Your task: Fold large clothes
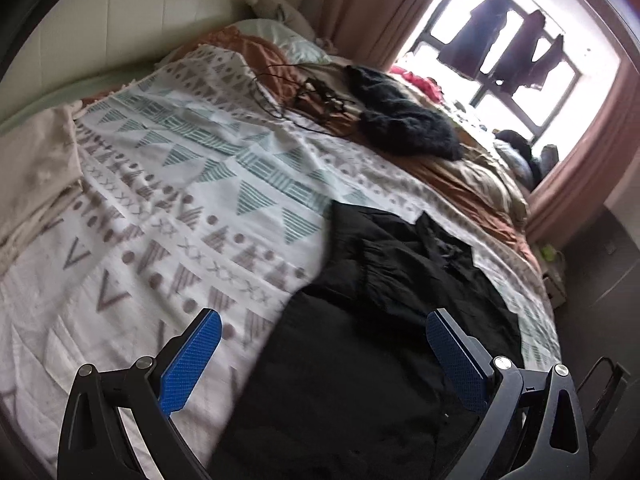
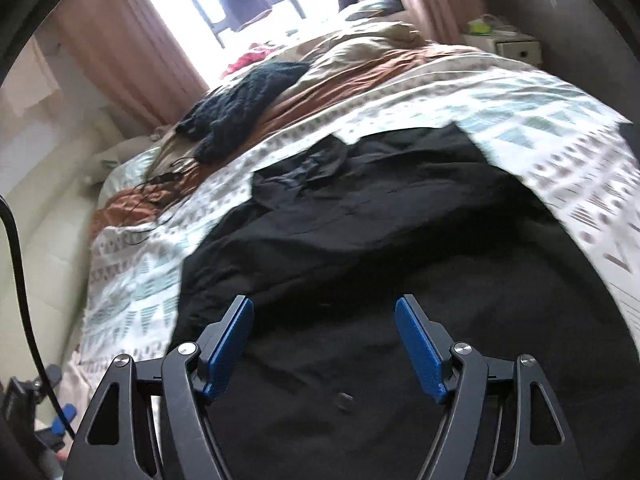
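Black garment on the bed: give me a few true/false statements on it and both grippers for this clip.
1. The black garment lies on the patterned bedspread. True.
2. The right gripper is clamped on the garment. False: its jaws stand apart, nothing between the pads.
3. The left gripper is open. True.
4. The dark knitted item lies on top of the black garment. False: it lies apart, farther up the bed.
5. Clothes hang at the window. True.

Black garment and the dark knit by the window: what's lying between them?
Only bedding: the patterned blanket, then rumpled orange sheet, between the black garment and the dark knit. Both wrist views show it.
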`<state>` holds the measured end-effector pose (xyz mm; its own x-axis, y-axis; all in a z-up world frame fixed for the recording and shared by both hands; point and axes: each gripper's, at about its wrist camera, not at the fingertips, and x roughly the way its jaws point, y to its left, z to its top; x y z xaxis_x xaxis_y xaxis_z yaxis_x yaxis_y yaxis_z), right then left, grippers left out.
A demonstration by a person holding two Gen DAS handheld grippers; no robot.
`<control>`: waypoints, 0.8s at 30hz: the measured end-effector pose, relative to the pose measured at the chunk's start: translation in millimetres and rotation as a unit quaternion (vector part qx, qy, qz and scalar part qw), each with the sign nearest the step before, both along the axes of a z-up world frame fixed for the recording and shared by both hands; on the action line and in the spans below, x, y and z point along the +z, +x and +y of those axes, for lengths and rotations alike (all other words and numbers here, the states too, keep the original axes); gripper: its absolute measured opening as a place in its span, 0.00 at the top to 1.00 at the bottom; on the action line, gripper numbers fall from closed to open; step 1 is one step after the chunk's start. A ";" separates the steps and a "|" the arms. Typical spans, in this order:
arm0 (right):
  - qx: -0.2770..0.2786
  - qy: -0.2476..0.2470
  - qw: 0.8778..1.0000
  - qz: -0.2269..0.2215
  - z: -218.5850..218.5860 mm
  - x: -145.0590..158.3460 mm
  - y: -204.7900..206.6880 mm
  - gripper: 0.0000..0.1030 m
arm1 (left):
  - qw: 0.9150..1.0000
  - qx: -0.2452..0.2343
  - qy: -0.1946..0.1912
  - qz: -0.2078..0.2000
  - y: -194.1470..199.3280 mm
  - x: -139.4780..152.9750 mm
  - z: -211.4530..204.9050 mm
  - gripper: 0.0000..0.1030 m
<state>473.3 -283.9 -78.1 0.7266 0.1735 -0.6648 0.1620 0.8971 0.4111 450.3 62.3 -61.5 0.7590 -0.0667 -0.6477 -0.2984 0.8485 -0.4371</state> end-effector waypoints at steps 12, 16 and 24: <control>-0.010 0.023 1.000 -0.004 -66.1 12.5 -82.3 0.28 | 0.999 -0.033 0.036 0.011 -85.3 -11.1 -37.6 0.01; -0.011 0.016 1.000 -0.012 -77.4 19.6 -116.5 0.17 | 0.998 -0.037 0.053 0.003 -120.5 -9.1 -41.6 0.01; -0.018 0.013 0.999 -0.029 -98.2 20.8 -178.3 0.04 | 0.996 -0.044 0.079 0.002 -173.8 -5.0 -38.2 0.00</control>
